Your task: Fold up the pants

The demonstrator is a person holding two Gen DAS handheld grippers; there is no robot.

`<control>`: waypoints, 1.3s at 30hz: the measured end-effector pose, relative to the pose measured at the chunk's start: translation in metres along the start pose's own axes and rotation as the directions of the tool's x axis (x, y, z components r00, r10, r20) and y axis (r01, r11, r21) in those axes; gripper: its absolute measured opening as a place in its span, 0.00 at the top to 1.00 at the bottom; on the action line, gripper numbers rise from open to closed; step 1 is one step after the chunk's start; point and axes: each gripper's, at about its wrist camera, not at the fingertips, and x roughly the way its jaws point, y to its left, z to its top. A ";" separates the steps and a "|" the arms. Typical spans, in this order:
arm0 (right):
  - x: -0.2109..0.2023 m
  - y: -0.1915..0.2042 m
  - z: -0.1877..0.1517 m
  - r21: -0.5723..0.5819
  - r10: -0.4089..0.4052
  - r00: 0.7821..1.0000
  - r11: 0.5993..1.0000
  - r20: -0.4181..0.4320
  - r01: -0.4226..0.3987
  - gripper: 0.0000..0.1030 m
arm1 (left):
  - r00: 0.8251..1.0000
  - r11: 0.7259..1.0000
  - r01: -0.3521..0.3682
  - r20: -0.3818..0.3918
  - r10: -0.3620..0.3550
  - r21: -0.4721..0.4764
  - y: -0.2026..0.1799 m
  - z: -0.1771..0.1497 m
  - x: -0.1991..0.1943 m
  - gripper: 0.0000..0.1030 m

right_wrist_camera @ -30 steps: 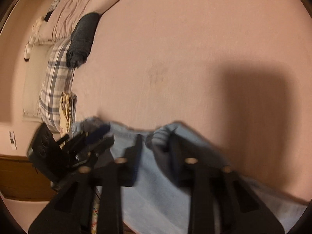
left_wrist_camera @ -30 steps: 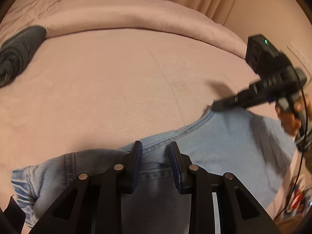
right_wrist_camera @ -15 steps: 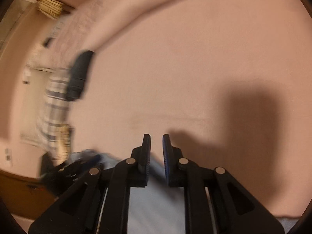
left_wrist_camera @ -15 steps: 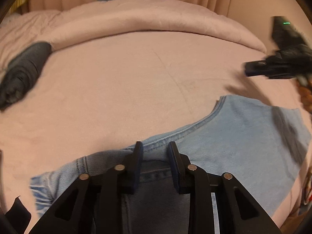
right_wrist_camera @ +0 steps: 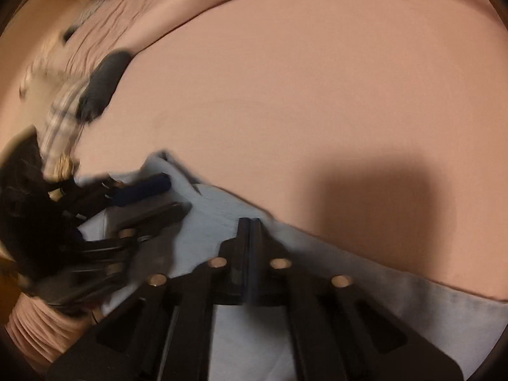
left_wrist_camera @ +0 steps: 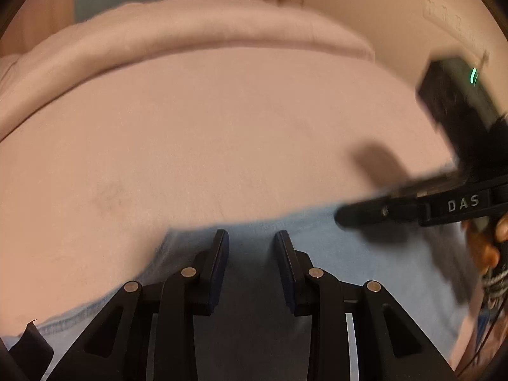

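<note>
Light blue jeans point(left_wrist_camera: 381, 270) lie flat on the pink bed point(left_wrist_camera: 222, 127) along its near edge. My left gripper point(left_wrist_camera: 250, 233) hovers over the jeans' far edge, its jaws apart and opening; shaded denim shows in the gap, with no pad seen pressing on it. In the right wrist view the jeans point(right_wrist_camera: 222, 209) spread under both tools. My right gripper point(right_wrist_camera: 250, 220) is shut with its tips at the denim's far edge; whether fabric is pinched does not show. The left gripper point(right_wrist_camera: 177, 197) is blurred at the left, and the right gripper point(left_wrist_camera: 339, 219) enters the left wrist view from the right.
A dark grey rolled garment point(right_wrist_camera: 101, 82) lies at the bed's far left beside a plaid pillow point(right_wrist_camera: 60, 117). A rolled pink duvet point(left_wrist_camera: 190, 28) runs along the back, with curtains behind. A person's hand point(left_wrist_camera: 482, 247) holds the right tool. Broad bare sheet point(right_wrist_camera: 317, 95) lies beyond the jeans.
Both views slid sideways along the jeans. The right gripper, lifted off with jaws slightly apart, came back down to the denim's edge and shut. The dark garment left the left wrist view.
</note>
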 end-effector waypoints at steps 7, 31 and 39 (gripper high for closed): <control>-0.057 -0.025 -0.020 0.099 -0.034 0.987 0.995 0.157 0.019 0.83 | 0.997 0.994 -0.081 -0.004 0.081 -0.068 0.022 -0.007 -0.049 0.65; -0.223 -0.152 -0.219 0.559 -0.280 0.847 0.829 0.453 -0.026 0.41 | 0.998 0.981 0.060 0.044 -0.053 -0.184 -0.065 -0.019 -0.078 0.33; -0.187 -0.146 -0.236 0.571 -0.161 0.853 0.801 0.496 -0.181 0.42 | 0.971 0.974 0.220 -0.089 -0.224 -0.054 -0.202 -0.007 -0.010 0.33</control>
